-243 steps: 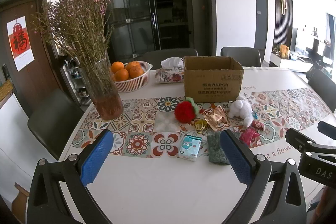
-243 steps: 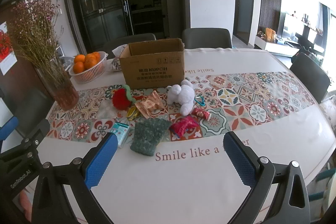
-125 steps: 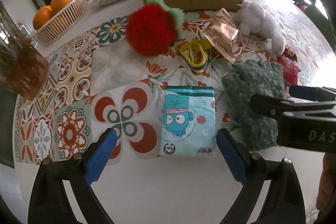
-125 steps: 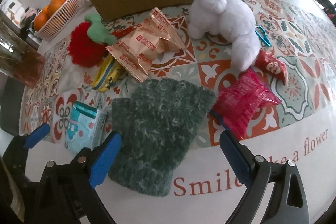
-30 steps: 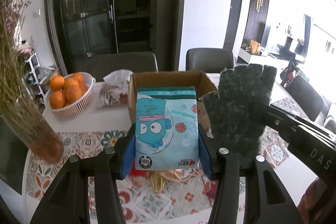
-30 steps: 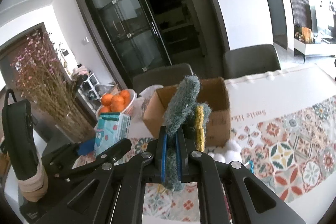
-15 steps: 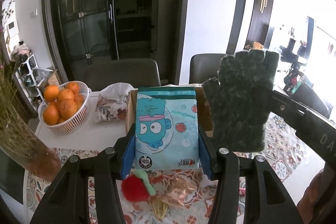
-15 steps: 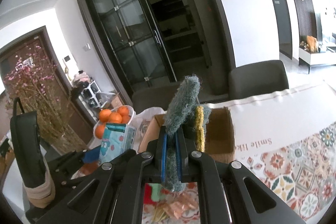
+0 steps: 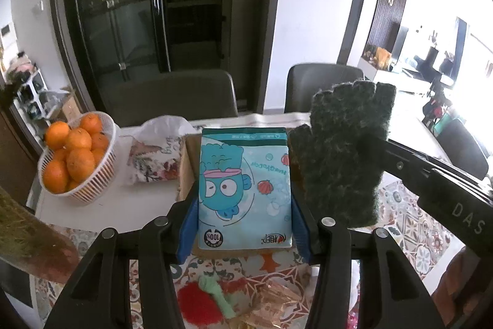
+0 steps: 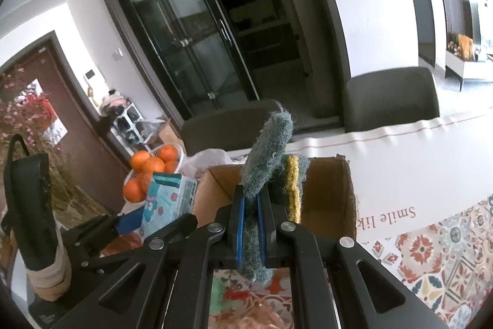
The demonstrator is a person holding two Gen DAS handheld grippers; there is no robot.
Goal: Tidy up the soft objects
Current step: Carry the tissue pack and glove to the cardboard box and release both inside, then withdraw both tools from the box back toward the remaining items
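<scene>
The counter (image 9: 101,207), under its patterned runner, carries an open cardboard box (image 10: 326,193), a white basket of oranges (image 9: 72,158) and a floral tissue pouch (image 9: 154,158); a red pompom (image 9: 197,307) and a gold snack packet (image 9: 274,302) lie nearer the camera. Both hands are carrying soft things toward the box. The left tool (image 9: 245,219) grips a blue cartoon tissue pack (image 9: 245,190) by its two sides, held upright in front of the box. The right tool (image 10: 250,225) is clamped tight on a dark green knitted glove (image 10: 268,156), which stands up above the box's opening.

The step in hand looks like the delivery. The next move probably calls for bringing each item over the open top, then parting the pads so it drops inside.

Compared with a second ago, the box sits closer and lower behind the held items, and the basket of oranges looms larger at left; both grips are unchanged.
</scene>
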